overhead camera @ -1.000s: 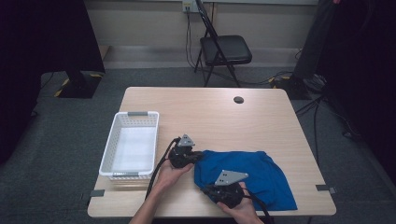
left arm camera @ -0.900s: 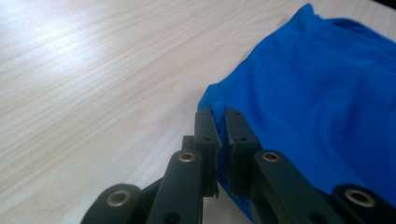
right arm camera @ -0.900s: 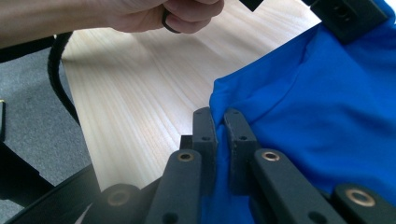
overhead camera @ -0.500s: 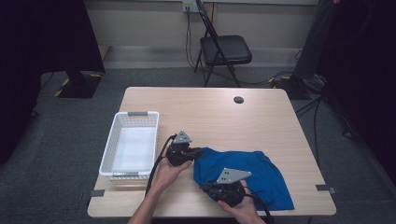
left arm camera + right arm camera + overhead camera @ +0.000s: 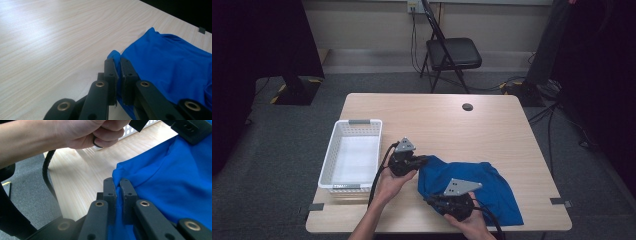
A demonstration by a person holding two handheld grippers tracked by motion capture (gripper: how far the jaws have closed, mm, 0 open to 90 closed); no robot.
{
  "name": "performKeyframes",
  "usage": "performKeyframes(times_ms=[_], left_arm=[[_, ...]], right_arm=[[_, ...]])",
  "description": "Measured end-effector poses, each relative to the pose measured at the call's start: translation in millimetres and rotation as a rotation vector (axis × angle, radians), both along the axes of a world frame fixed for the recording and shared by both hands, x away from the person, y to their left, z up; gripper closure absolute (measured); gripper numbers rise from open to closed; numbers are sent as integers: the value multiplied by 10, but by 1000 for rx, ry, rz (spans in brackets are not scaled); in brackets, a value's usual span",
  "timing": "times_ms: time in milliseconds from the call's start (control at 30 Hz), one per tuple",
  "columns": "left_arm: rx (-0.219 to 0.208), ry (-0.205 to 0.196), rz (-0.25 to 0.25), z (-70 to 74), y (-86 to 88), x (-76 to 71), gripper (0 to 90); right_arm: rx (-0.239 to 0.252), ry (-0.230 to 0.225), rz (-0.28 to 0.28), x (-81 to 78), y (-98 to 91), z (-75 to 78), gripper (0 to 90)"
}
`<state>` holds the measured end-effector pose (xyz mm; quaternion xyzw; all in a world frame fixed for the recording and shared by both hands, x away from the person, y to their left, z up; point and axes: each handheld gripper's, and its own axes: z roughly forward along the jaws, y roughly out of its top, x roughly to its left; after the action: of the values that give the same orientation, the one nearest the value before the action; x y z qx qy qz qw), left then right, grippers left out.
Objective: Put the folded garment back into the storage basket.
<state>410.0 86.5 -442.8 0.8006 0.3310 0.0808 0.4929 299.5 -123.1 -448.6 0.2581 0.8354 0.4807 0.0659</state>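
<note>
The left tongs (image 5: 421,161) are held low over the table (image 5: 437,120), pointing toward the person's right, and are clamped on the left corner of the blue cloth (image 5: 472,187). The right tongs (image 5: 432,200) are held at the near table edge, pointing left, and are clamped on the cloth's near left edge (image 5: 117,182). The cloth is spread on the near right part of the table, beside the white basket (image 5: 353,155). Compared with the earlier frames, both hands and the cloth are seen almost unchanged in position.
</note>
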Motion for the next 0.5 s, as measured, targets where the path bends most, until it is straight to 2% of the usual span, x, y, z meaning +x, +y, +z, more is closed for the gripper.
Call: performKeyframes(times_ms=[500], left_arm=[[-33, -6, 29, 105, 67, -7, 859]], right_arm=[[44, -15, 3, 15, 28, 137, 852]])
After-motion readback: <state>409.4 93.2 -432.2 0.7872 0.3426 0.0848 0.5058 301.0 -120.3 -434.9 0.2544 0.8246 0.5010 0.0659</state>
